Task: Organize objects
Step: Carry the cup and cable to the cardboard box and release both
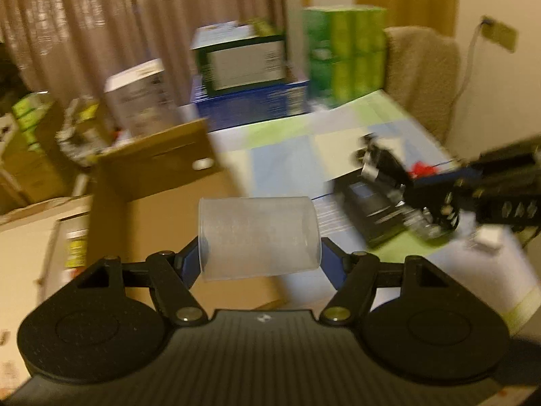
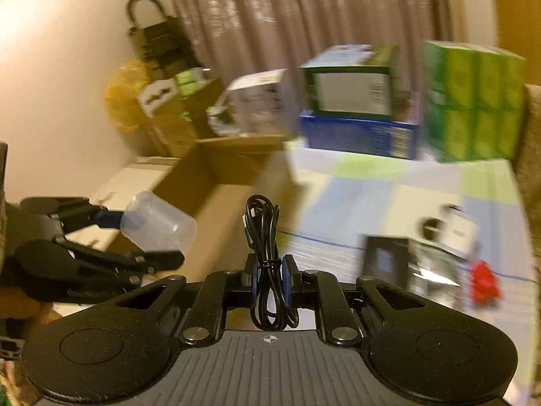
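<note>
Both views are motion-blurred. The left gripper point(image 1: 259, 253) clamps a frosted plastic cup point(image 1: 258, 237) on its side between its blue pads, the cup's axis running across the jaws. From the right wrist view the same cup point(image 2: 159, 225) hangs in the air over the edge of an open cardboard box point(image 2: 216, 182), off the table.

The right gripper point(image 2: 269, 279) is clenched on a bundled black cable point(image 2: 267, 237); the coil stands upright between the pads, its loops sticking out above and below them, a thin tie around its middle.

The table point(image 1: 287, 155) carries a pastel checked cloth. On it lie a dark flat box point(image 2: 385, 260) and a small red item point(image 2: 485, 280), too blurred to identify. At the far edge stand a blue box point(image 1: 253, 105) and a green pack point(image 1: 345, 54).
</note>
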`<state>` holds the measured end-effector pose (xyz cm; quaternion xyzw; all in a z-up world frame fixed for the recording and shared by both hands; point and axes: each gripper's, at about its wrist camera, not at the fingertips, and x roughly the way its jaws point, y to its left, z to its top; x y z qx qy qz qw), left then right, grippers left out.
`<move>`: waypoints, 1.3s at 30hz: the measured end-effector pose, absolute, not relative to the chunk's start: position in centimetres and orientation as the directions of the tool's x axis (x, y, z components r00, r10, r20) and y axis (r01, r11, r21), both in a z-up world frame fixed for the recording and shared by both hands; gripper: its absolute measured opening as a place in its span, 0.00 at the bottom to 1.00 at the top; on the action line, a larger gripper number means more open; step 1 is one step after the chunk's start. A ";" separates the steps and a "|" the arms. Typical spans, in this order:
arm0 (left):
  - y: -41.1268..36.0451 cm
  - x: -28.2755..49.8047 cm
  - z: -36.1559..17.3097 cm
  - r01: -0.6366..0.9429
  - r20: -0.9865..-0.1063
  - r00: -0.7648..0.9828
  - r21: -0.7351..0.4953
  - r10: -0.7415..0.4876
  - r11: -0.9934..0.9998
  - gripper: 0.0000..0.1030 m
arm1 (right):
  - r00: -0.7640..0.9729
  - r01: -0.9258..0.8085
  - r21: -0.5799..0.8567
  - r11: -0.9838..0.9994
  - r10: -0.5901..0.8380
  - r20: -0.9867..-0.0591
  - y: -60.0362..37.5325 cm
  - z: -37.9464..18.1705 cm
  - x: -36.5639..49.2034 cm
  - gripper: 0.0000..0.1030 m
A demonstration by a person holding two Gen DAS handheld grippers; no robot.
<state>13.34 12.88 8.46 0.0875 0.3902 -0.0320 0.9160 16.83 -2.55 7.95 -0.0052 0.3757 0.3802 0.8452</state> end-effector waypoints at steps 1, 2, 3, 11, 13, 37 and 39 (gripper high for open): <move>14.3 13.3 8.4 0.112 -0.724 0.689 0.151 0.033 0.982 0.65 | 0.413 -0.653 0.288 0.700 0.649 -0.639 -1.1 8.0 17.0 0.10; 15.7 13.3 8.3 0.096 -0.729 0.682 0.158 0.051 0.983 0.65 | 0.402 -0.661 0.294 0.691 0.656 -0.639 0.5 7.9 17.0 0.10; 17.0 13.3 8.1 0.078 -0.734 0.675 0.161 0.067 0.984 0.65 | 0.391 -0.668 0.297 0.682 0.661 -0.640 2.0 7.8 17.1 0.10; 23.2 14.2 5.6 0.031 -0.762 0.638 0.169 0.110 0.985 0.65 | 0.336 -0.678 0.309 0.666 0.656 -0.676 9.6 4.6 18.4 0.10; 23.7 14.6 4.9 0.032 -0.766 0.634 0.161 0.105 0.986 0.65 | 0.321 -0.676 0.316 0.666 0.652 -0.687 10.4 3.6 18.8 0.10; 25.7 16.2 2.9 -0.008 -0.744 0.662 0.116 0.093 0.993 0.77 | 0.329 -0.623 0.417 0.662 0.705 -0.629 9.8 1.6 20.9 0.55; 25.7 15.6 3.5 -0.017 -0.738 0.668 0.110 0.094 0.994 0.77 | 0.356 -0.623 0.408 0.667 0.706 -0.612 8.9 2.7 20.5 0.55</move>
